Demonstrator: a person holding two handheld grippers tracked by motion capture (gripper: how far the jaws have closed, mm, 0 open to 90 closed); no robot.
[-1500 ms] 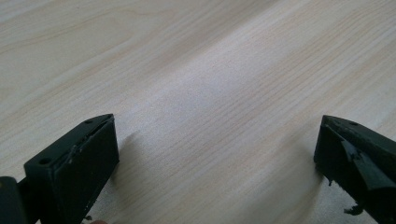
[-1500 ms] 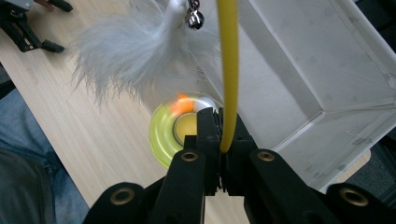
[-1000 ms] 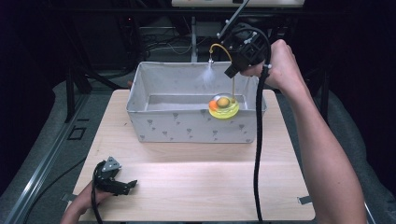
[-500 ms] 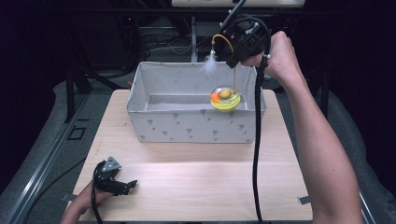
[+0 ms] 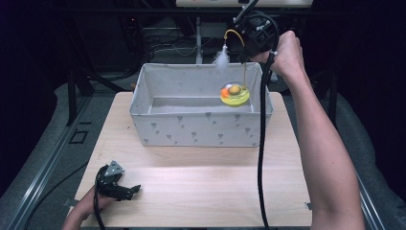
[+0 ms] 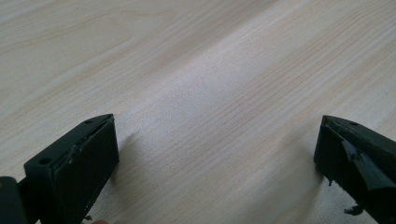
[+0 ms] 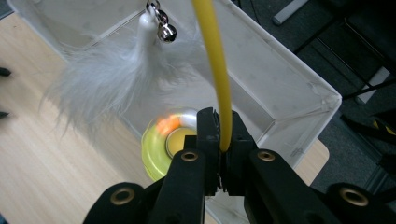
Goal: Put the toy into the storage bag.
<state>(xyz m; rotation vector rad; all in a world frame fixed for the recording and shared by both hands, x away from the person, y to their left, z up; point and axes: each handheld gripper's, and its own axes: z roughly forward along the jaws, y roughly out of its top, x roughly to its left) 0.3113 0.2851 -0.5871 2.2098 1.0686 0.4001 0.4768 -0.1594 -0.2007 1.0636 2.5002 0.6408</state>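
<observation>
Right black two-jaw gripper (image 5: 245,57): raised at arm's length, forearm extended, jaws clamped together. Left black two-jaw gripper (image 5: 128,189): low, resting near the person, jaws spread wide.

Fabric bin (image 5: 158,125) blocks table's (image 5: 201,191) far half — near half open; bin interior open from above.

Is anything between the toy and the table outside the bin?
Only the bin's wall. The right hand-held gripper holds the toy by its yellow stem, with its base above the rim.
</observation>
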